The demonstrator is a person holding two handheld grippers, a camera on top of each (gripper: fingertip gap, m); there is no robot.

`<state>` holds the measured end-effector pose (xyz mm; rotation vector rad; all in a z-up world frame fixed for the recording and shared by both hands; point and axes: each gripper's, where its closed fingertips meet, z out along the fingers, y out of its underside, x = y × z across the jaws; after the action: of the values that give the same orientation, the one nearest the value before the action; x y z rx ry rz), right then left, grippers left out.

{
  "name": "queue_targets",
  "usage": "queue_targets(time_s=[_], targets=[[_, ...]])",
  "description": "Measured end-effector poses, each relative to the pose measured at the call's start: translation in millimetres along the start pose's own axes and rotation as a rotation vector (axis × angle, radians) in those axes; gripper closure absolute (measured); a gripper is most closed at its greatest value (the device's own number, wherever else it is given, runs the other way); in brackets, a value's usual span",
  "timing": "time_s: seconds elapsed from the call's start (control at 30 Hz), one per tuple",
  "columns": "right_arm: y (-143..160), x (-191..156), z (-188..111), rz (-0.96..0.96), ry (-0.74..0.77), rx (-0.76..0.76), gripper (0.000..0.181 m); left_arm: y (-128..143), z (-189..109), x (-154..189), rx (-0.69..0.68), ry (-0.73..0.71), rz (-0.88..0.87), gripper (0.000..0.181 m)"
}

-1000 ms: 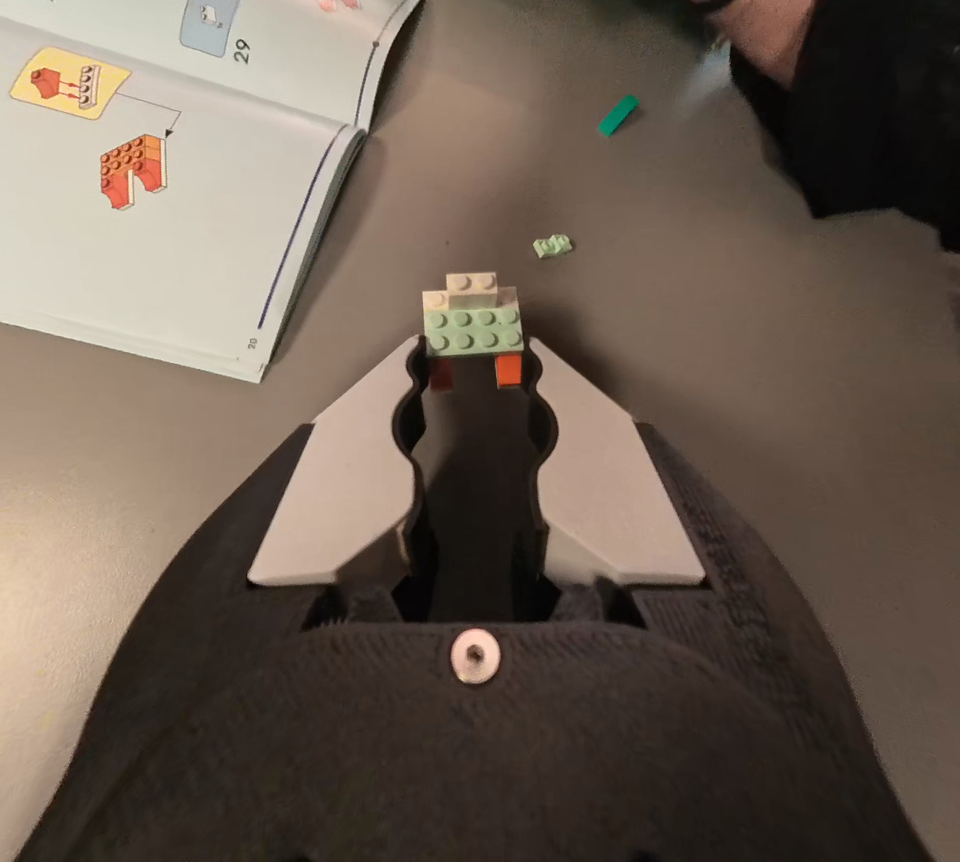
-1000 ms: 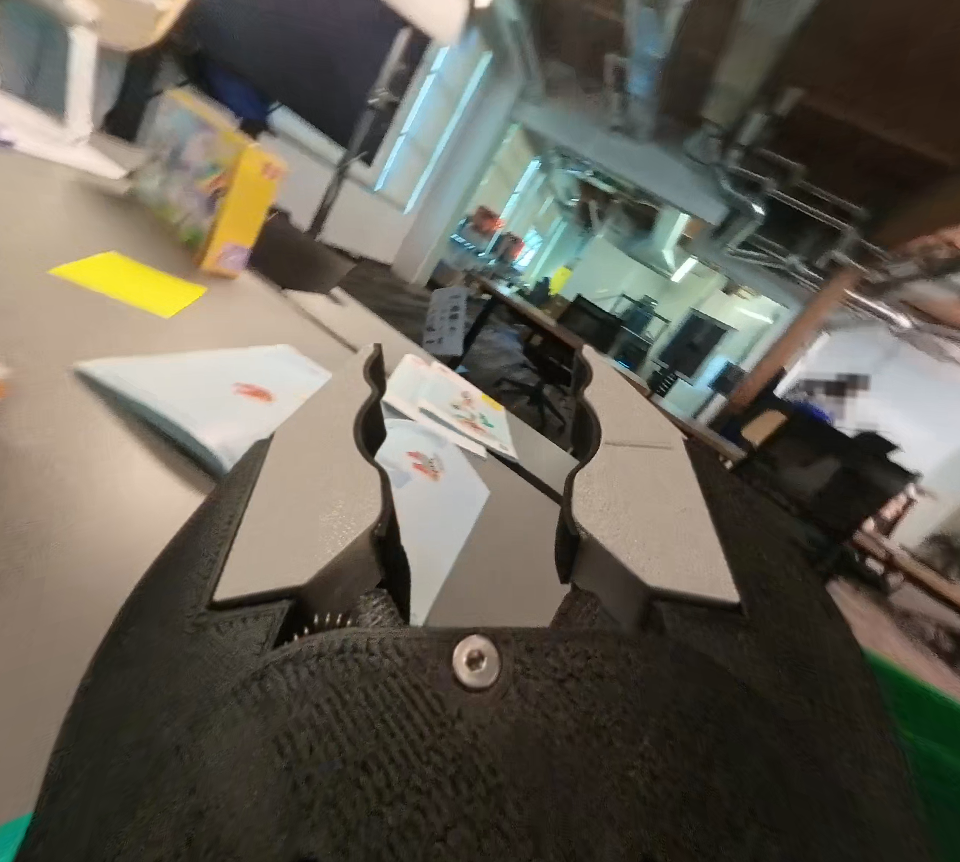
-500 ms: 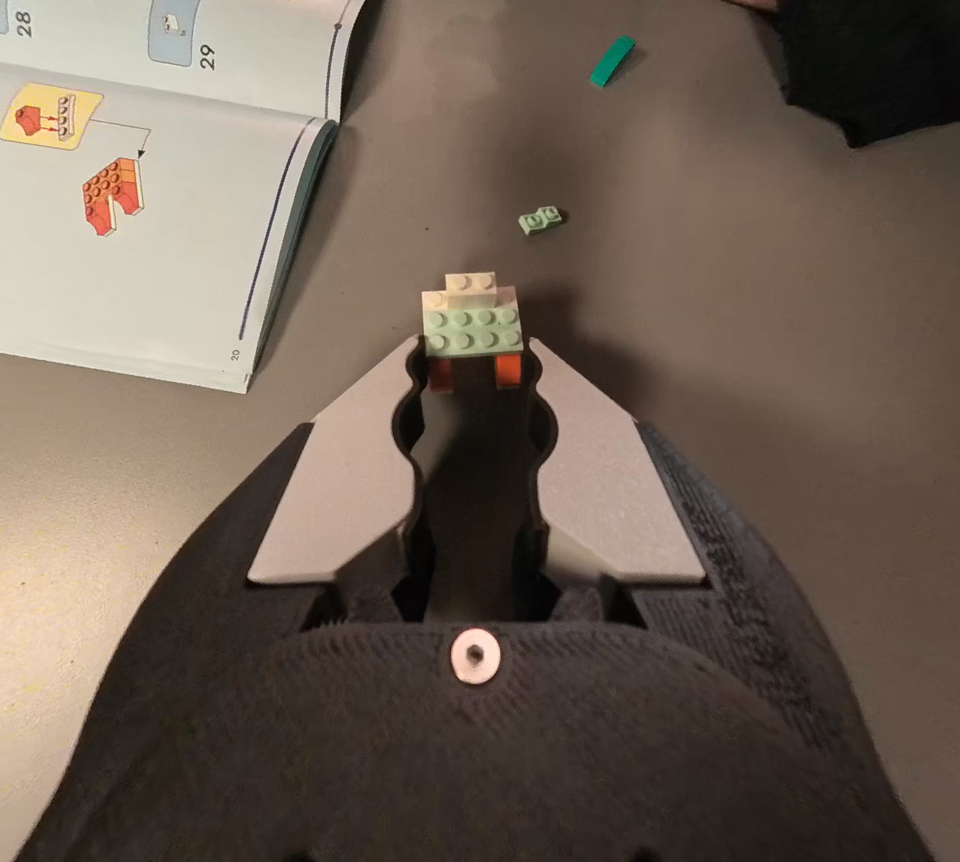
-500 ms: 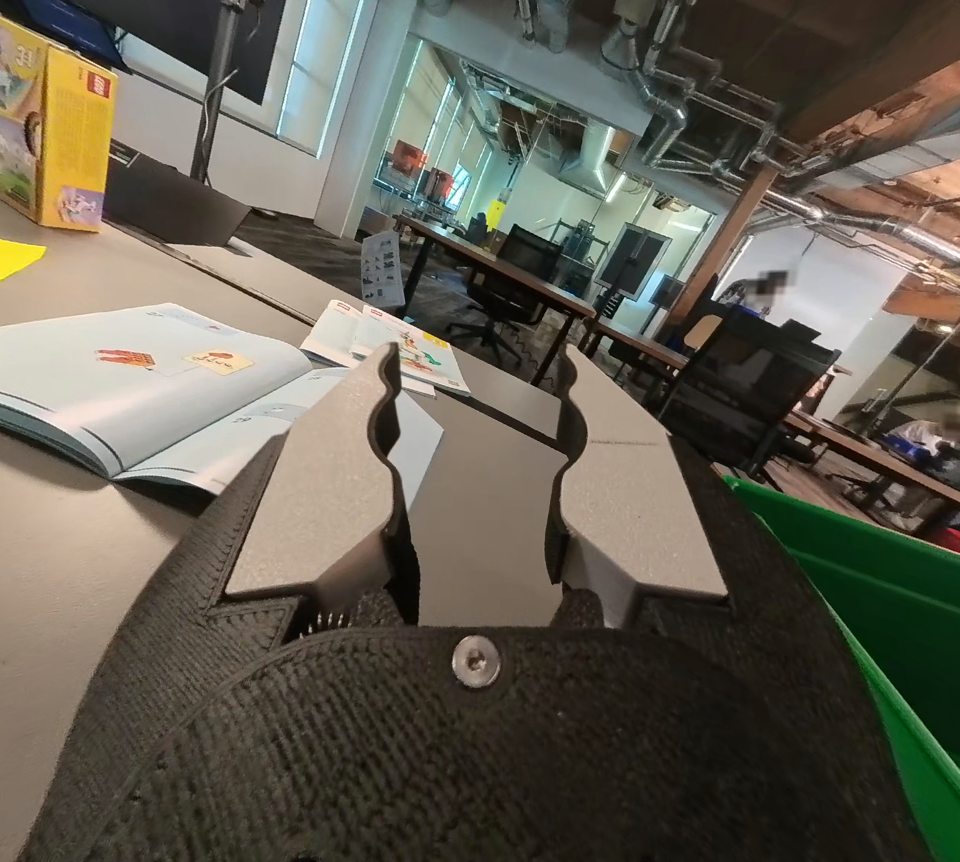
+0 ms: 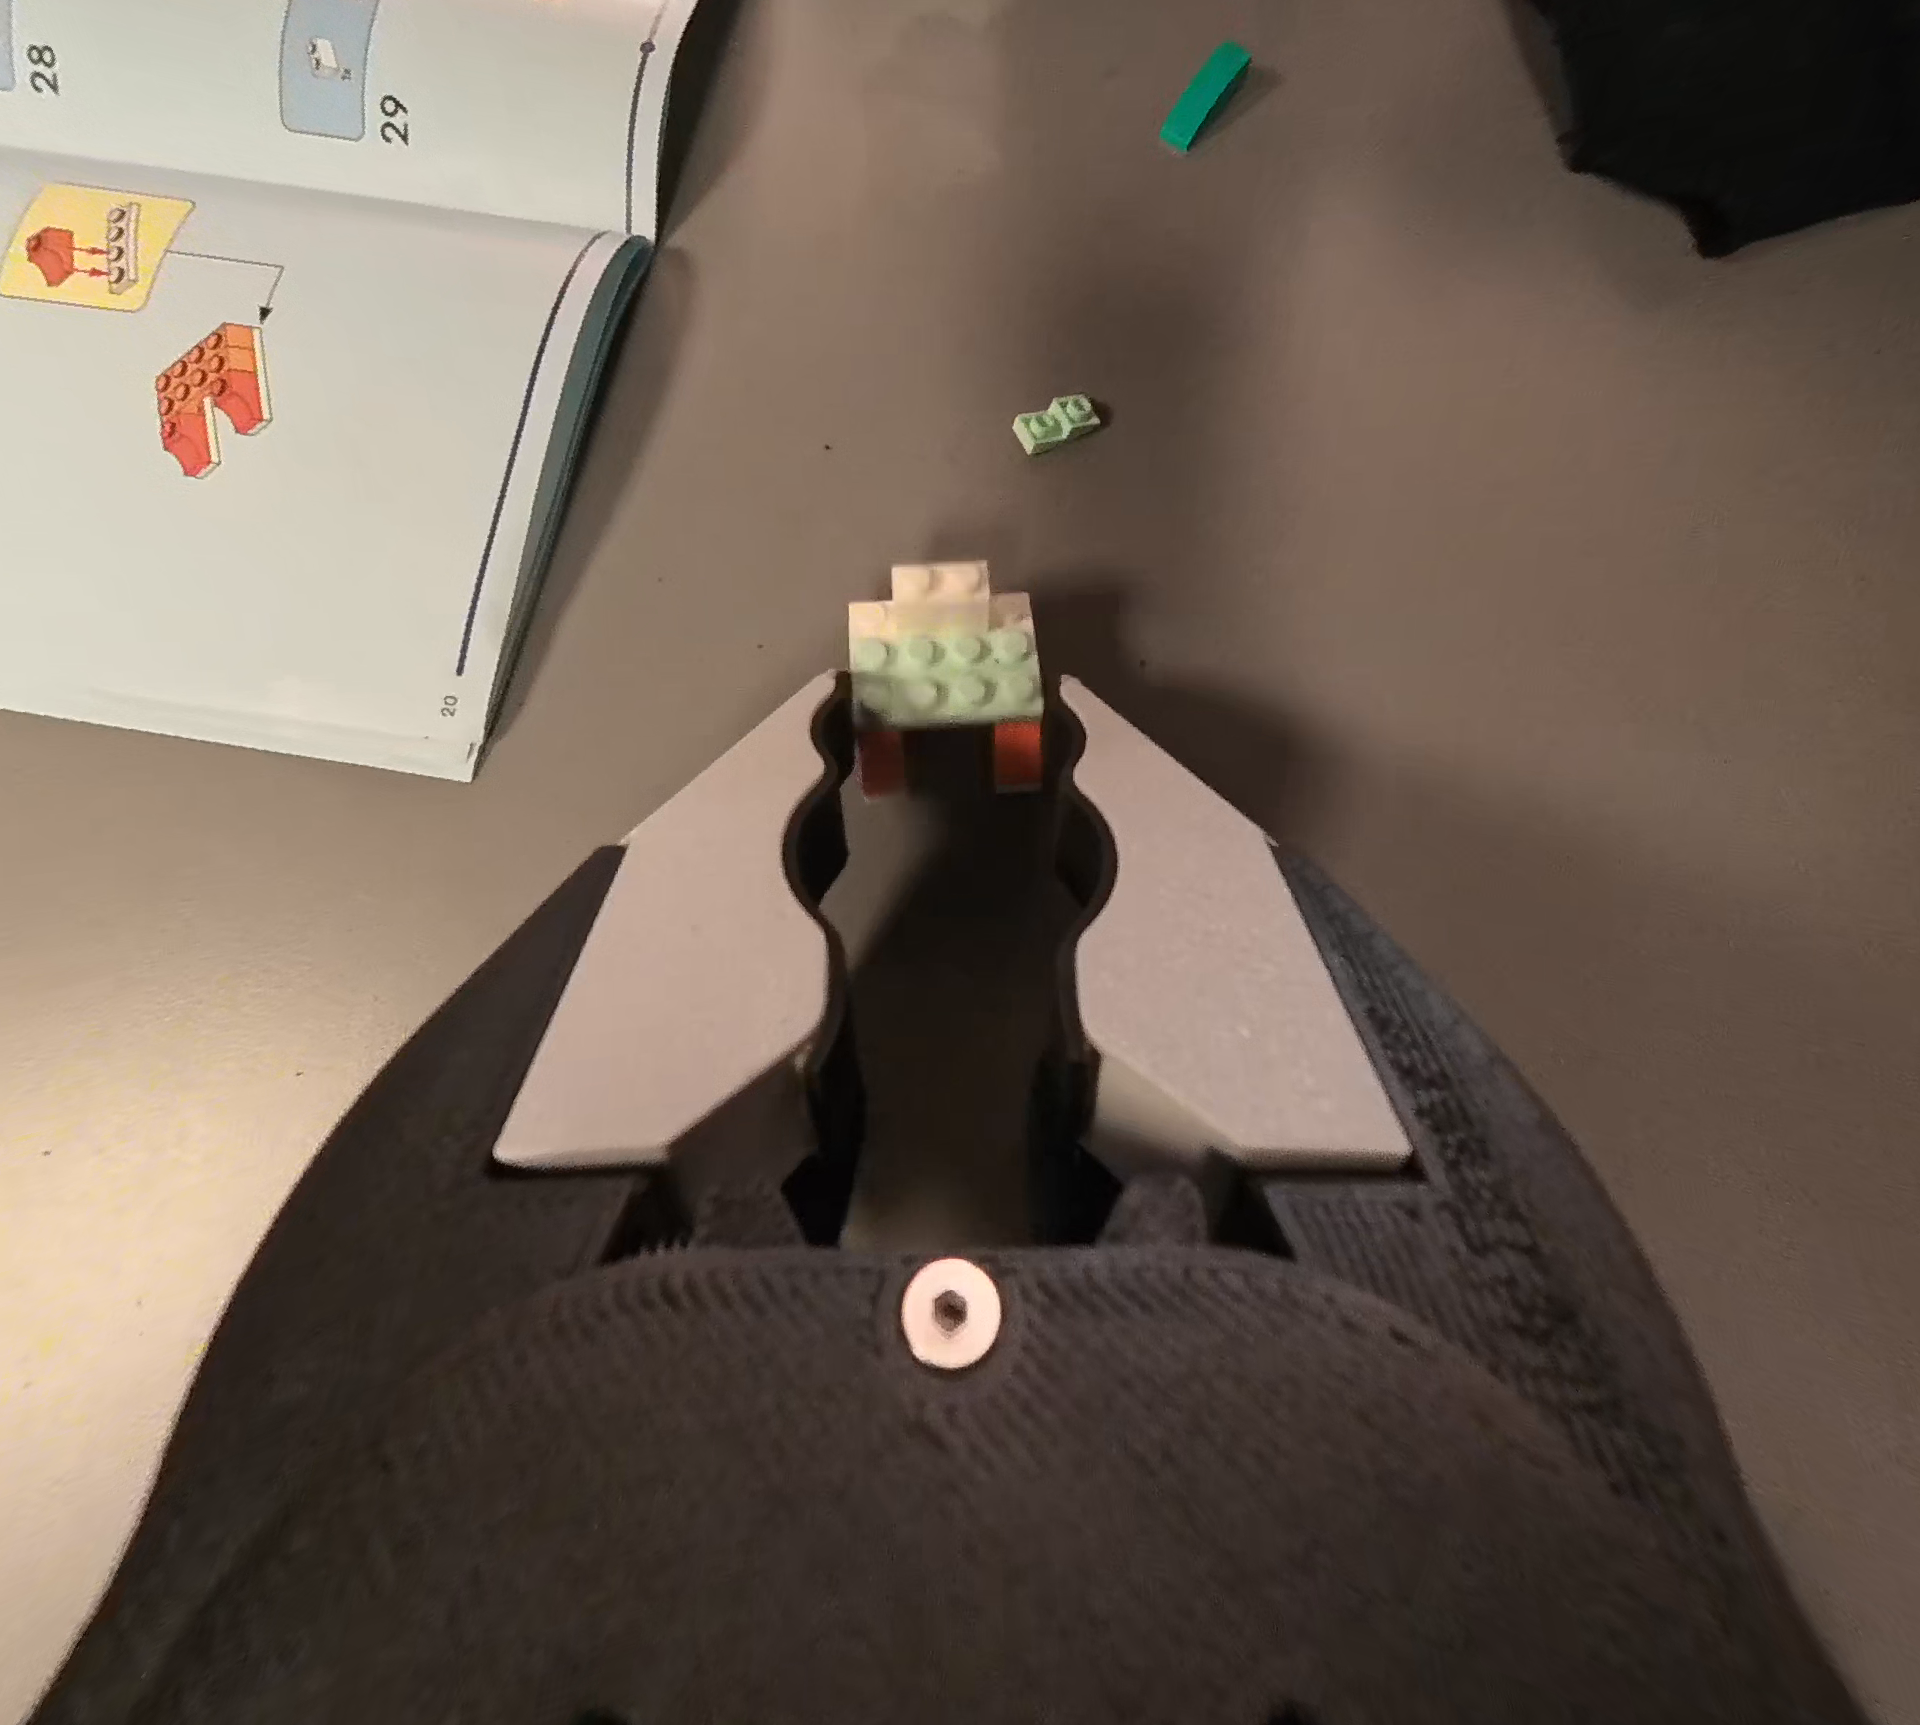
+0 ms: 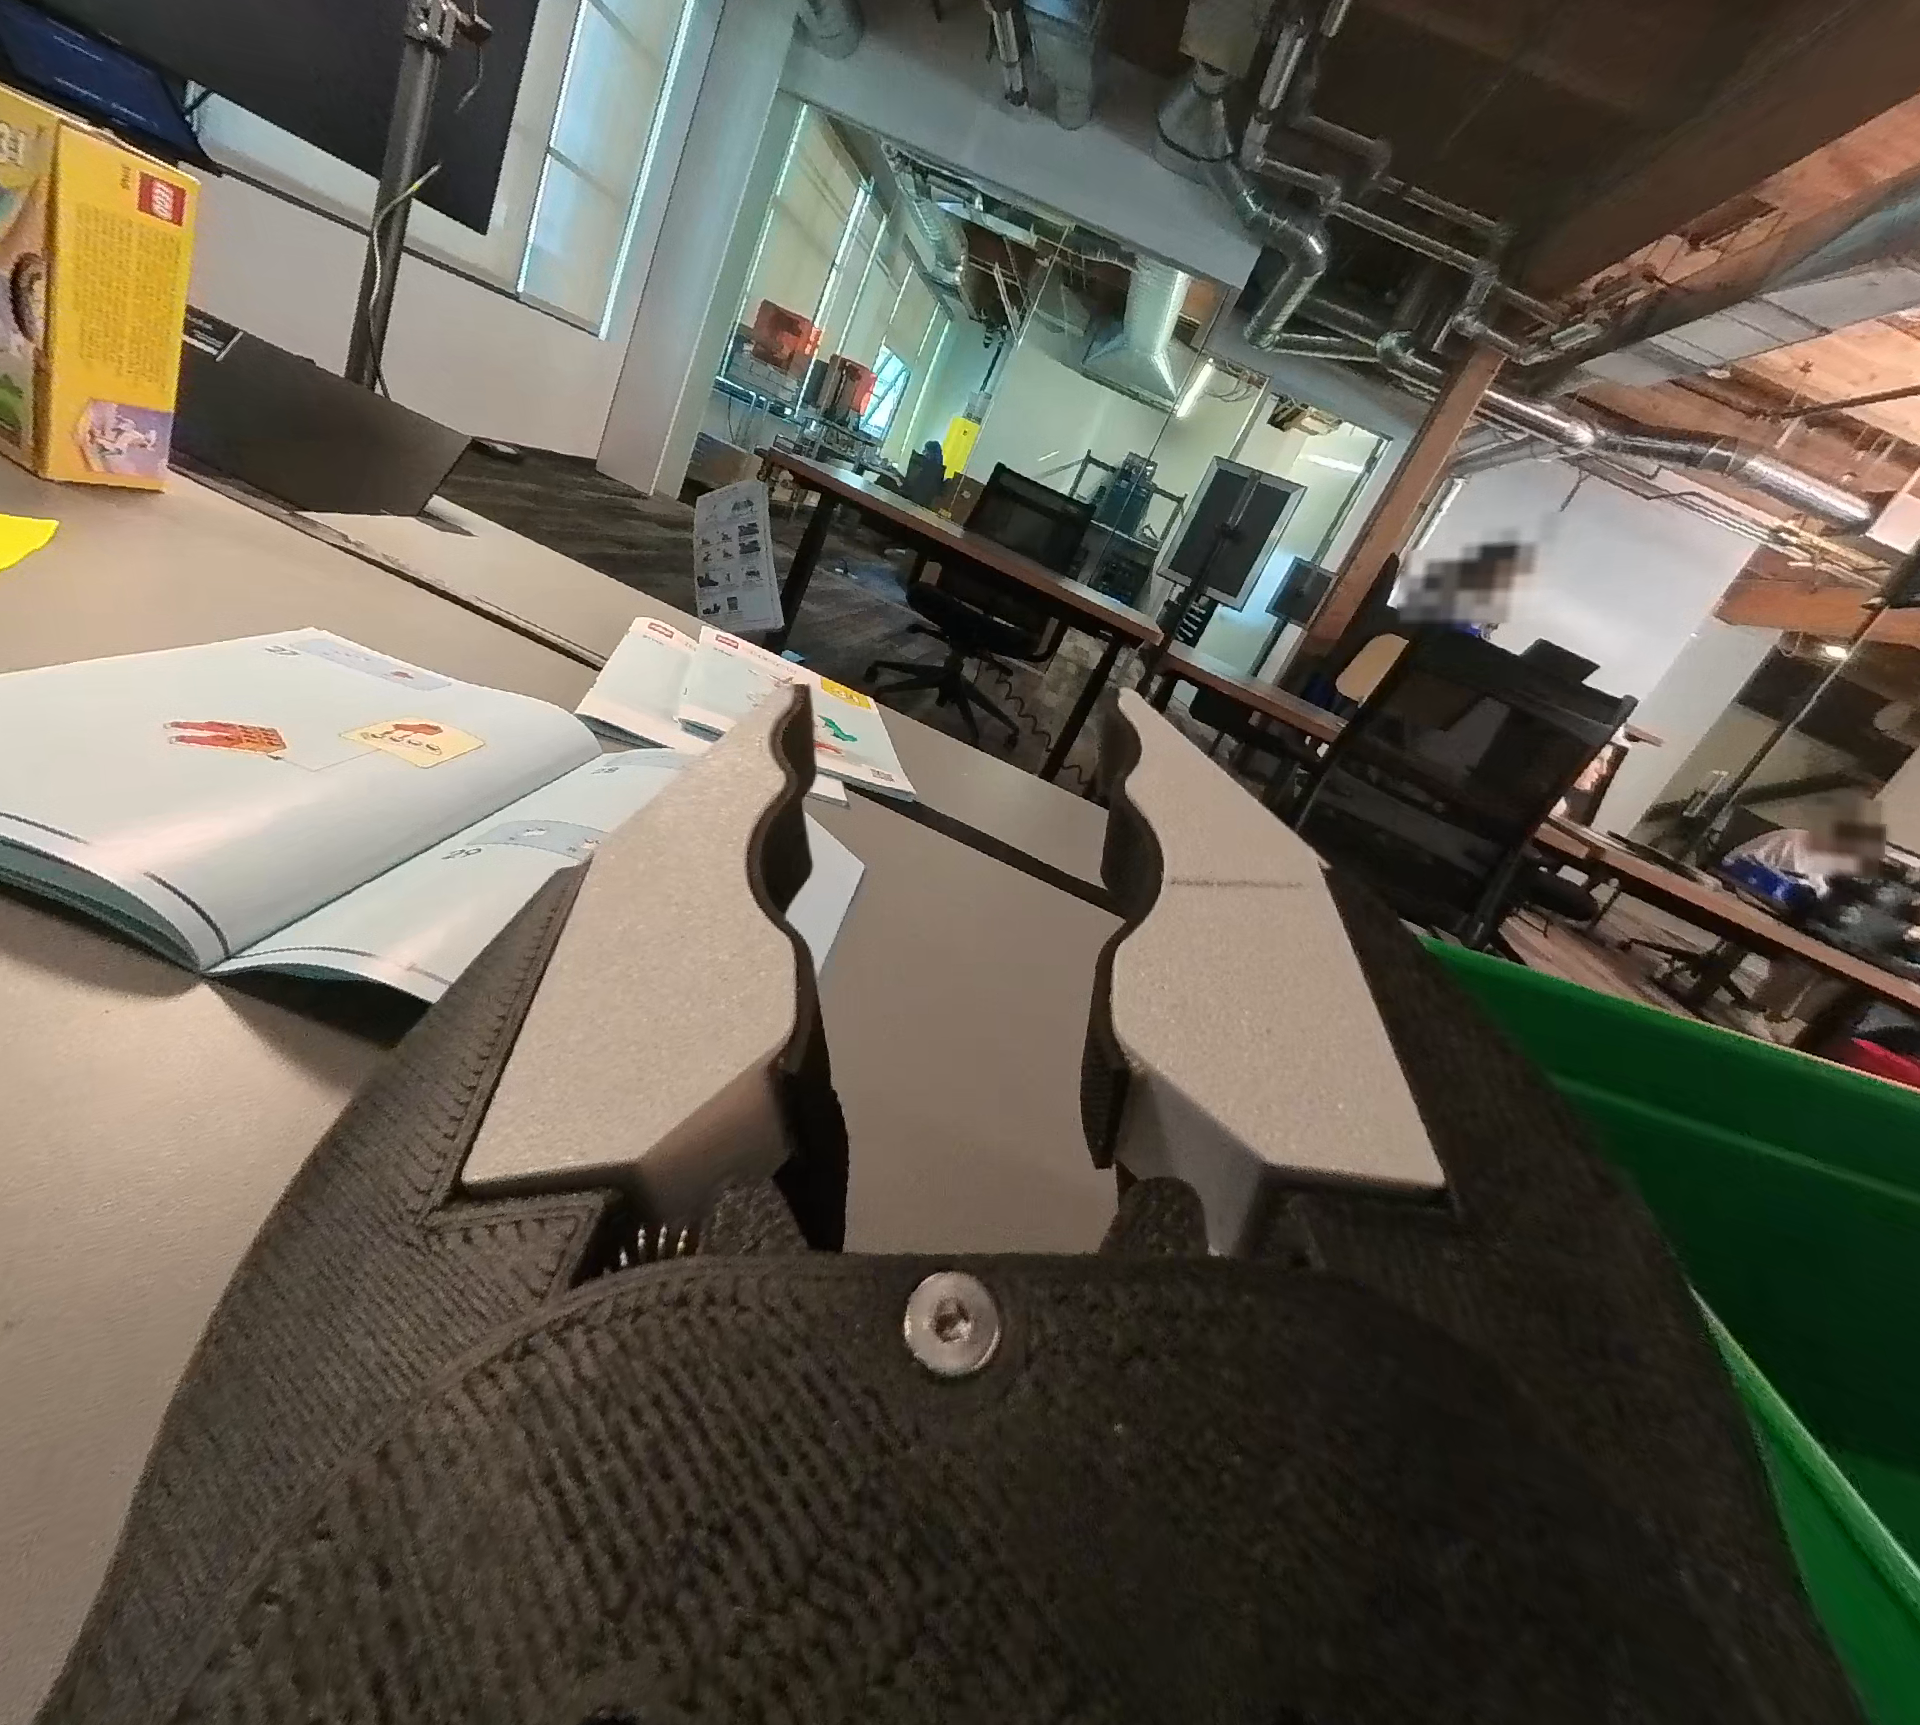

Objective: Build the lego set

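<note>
Left claw (image 5: 948, 719) gripping studded mint-and-orange brick assembly (image 5: 945, 667), matte grey table (image 5: 1455, 636)

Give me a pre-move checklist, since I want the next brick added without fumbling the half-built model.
1. Left claw grips the small mint-green, cream and orange brick assembly: ok, shut on it at the fingertips.
2. Right claw free to fetch a piece: ok, open and empty.
3. Loose pale-green two-stud plate on the grey table: ok, lying apart from the assembly.
4. Dark-green curved slope piece: ok, farther off, unobstructed.
5. Open light-blue instruction booklet visible: ok.
6. Which piece comes next: cannot tell.
</note>
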<state>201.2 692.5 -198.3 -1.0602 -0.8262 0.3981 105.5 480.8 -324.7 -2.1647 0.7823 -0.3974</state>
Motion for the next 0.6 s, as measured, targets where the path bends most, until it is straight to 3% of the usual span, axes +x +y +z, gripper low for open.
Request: queue_targets(time_s=[0.1,0.23,0.33,0.47,0.6], targets=[[1,3,0,0.004,0.011,-0.003,0.129,0,0,1,-0.001,0.001,0.003,0.140],[1,5,0,0.002,0.021,0.000,0.129,-1,-2,-4,0.013,-0.022,-0.026,0.119],[0,4,-1,-0.007,0.019,0.007,0.130,-11,-12,-8,0.105,-0.065,-0.047,0.106],[-4,1,-4,-0.039,0.006,0.032,0.133,-36,-48,4,0.327,-0.095,-0.055,0.094],[-9,-1,-9,-0.024,-0.006,0.050,0.134,-55,-111,38,0.498,-0.132,-0.068,0.089]])
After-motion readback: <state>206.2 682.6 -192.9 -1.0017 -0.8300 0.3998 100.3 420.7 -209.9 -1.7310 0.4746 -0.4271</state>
